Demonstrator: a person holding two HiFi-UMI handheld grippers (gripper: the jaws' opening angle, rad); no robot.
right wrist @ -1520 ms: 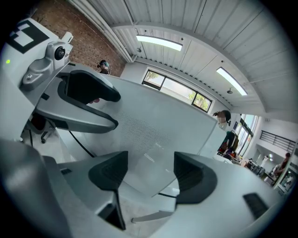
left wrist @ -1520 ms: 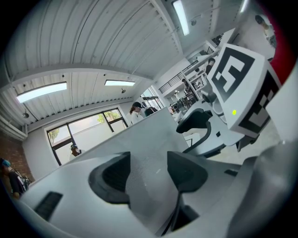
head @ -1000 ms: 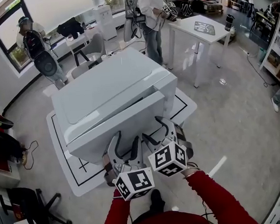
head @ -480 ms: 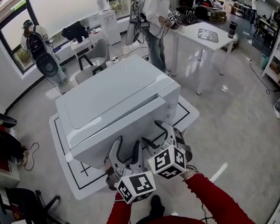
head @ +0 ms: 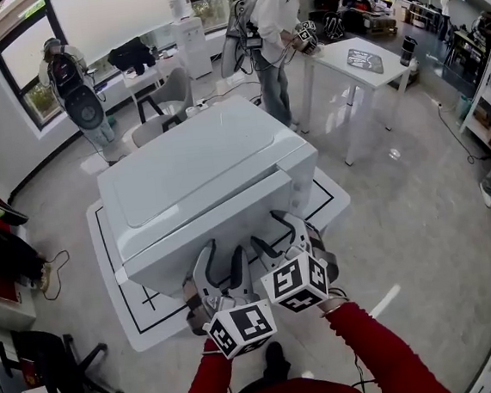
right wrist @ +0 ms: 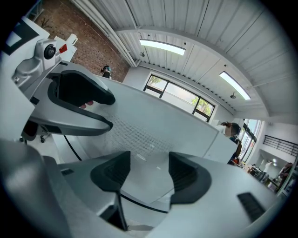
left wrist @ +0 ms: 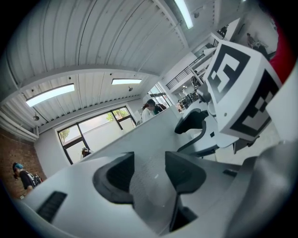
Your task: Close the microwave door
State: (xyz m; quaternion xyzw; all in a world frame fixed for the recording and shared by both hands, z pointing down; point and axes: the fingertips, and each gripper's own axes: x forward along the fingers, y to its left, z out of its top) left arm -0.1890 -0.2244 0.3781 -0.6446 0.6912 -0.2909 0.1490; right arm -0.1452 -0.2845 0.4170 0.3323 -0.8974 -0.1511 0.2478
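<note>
Pushing the microwave door [head: 199, 233] shut, left gripper [head: 223, 259] and right gripper [head: 277, 236] press spread jaws, just narrowed slightly, against it, pinching nothing.

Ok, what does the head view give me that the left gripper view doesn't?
Head view only: the microwave's top, the black-outlined mat beneath it, the white table. Left gripper view only: the ceiling lights and the door's dotted window, seen through the left gripper's gap. Both: the microwave door, the left gripper, the right gripper, a person in white. Both grippers' jaws stand apart, gripping nothing, and have just been closing slightly.
</note>
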